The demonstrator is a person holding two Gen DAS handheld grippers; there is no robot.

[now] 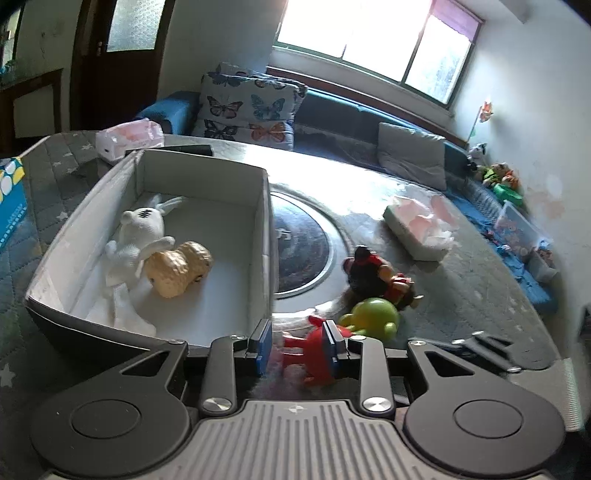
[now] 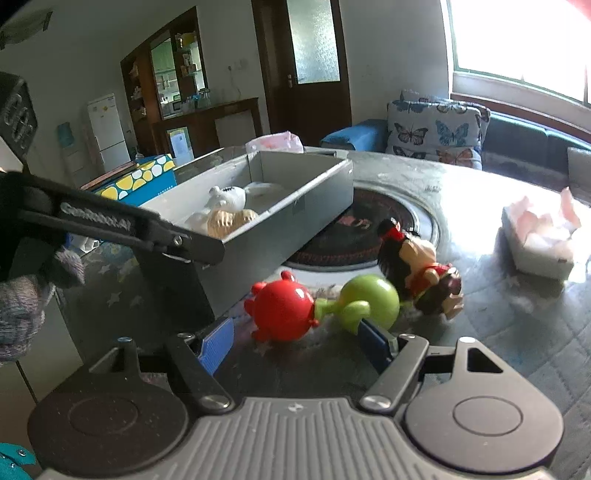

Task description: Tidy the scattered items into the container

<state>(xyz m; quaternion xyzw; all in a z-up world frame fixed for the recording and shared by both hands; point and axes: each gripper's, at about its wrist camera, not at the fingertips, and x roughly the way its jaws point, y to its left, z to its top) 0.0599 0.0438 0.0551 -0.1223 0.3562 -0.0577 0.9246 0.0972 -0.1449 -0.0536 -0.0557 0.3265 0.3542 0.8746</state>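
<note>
Both grippers stood with jaws apart, clamping nothing: the left gripper (image 1: 297,347) straddled the red toy (image 1: 318,356) beside the grey box (image 1: 264,229), the right gripper (image 2: 295,343) just short of it. Beyond lay a green toy (image 2: 371,299), then a doll (image 2: 417,266). Inside the box rested a white plush (image 1: 142,230) and a tan toy (image 1: 179,267).

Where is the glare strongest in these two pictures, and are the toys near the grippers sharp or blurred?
Left wrist view: the window is blown out and glare whitens the table; the red toy is soft. Right wrist view: window glare washes the tissue pack; the red toy looks fairly sharp.
</note>
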